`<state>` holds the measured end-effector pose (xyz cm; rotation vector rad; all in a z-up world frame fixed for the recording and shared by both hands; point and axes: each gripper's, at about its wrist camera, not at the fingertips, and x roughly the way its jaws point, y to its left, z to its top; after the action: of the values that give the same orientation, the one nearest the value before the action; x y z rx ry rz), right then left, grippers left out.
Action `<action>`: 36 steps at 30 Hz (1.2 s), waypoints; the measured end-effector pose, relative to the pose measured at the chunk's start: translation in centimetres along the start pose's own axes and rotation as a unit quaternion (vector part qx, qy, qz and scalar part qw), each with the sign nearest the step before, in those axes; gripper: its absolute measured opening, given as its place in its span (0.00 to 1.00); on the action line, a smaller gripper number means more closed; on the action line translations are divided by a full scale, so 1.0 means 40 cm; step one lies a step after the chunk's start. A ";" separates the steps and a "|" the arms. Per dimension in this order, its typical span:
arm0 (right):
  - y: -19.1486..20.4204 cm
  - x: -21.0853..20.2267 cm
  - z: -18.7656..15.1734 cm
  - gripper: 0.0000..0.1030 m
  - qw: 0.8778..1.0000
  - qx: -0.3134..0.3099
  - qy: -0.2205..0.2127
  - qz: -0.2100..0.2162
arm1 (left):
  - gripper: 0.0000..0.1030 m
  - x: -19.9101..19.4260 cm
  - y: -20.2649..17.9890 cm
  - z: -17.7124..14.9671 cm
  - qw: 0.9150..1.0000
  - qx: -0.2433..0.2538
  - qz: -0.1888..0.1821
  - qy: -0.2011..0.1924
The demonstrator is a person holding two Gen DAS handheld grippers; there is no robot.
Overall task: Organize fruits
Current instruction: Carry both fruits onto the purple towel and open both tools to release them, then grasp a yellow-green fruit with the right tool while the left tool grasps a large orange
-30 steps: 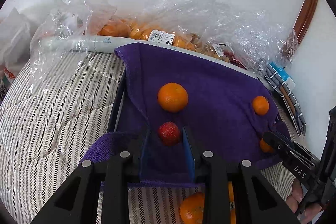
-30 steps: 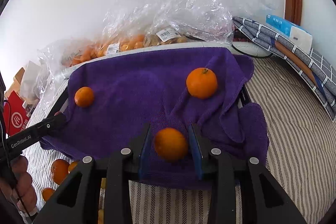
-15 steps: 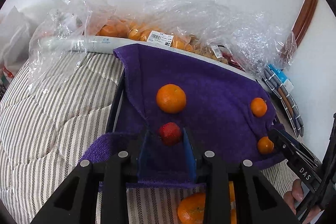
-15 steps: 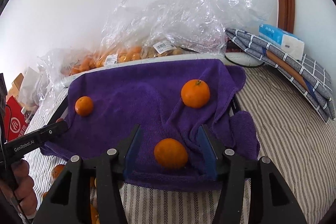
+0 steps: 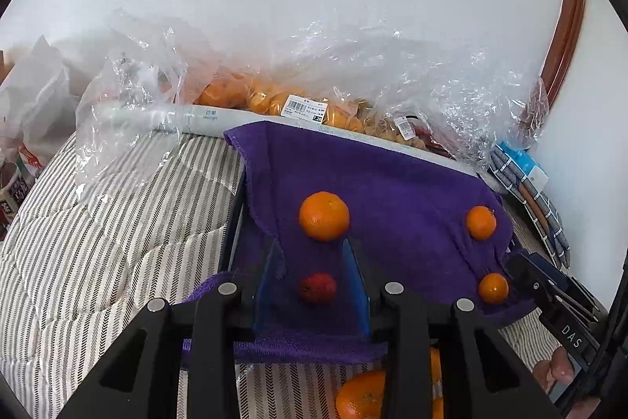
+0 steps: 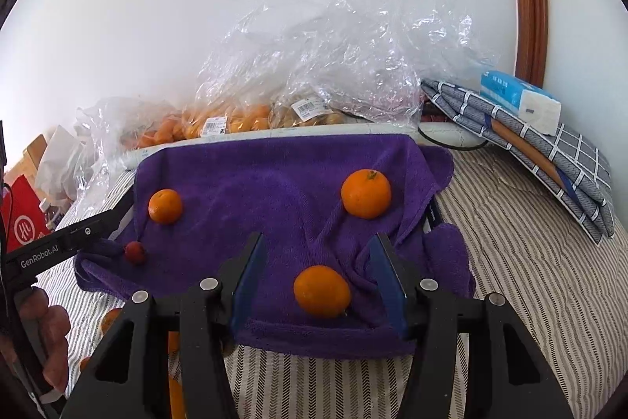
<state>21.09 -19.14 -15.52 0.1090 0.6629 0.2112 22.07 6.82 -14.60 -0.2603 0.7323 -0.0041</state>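
Note:
A purple towel (image 5: 392,183) covers a tray on the striped bed; it also shows in the right wrist view (image 6: 255,183). My left gripper (image 5: 312,254) is open, and a red strawberry (image 5: 318,287) lies on the towel between its fingers, free. An orange (image 5: 324,216) lies just beyond. My right gripper (image 6: 318,254) is open, and an orange (image 6: 322,291) lies on the towel between its fingers, free. Another orange (image 6: 366,193) lies further right, and a smaller one (image 6: 165,206) at the left. The strawberry (image 6: 134,252) shows beside the left gripper's tip.
Clear plastic bags of oranges (image 5: 274,101) lie along the wall behind the towel. Loose oranges (image 5: 361,395) lie on the striped bedding (image 5: 98,242) in front. Folded checked cloth and a tissue pack (image 6: 522,101) are at the right.
Both grippers have opened. The left has let go of the strawberry and the right has let go of the orange; both fruits now rest on the towel. Both grippers have drawn back slightly.

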 end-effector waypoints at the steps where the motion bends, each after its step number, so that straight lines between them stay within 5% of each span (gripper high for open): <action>1: -0.005 -0.003 0.001 0.53 1.000 0.004 -0.004 -0.003 | 0.32 -0.001 0.000 0.001 1.000 -0.002 -0.002 -0.002; 11: -0.015 -0.039 0.016 0.53 1.000 0.011 0.023 0.011 | 0.32 -0.017 0.006 0.005 1.000 -0.013 -0.028 0.006; 19: 0.036 -0.118 -0.055 0.50 0.999 -0.018 0.039 0.016 | 0.39 -0.036 0.019 0.004 0.999 -0.028 -0.045 -0.009; 36: 0.103 -0.146 -0.183 0.44 0.994 -0.035 0.091 0.045 | 0.41 -0.124 0.122 -0.073 0.998 -0.048 0.022 -0.031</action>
<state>11.40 -16.23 -17.09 0.0529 0.8327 0.3331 16.03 11.34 -14.57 -0.3340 0.6780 0.0795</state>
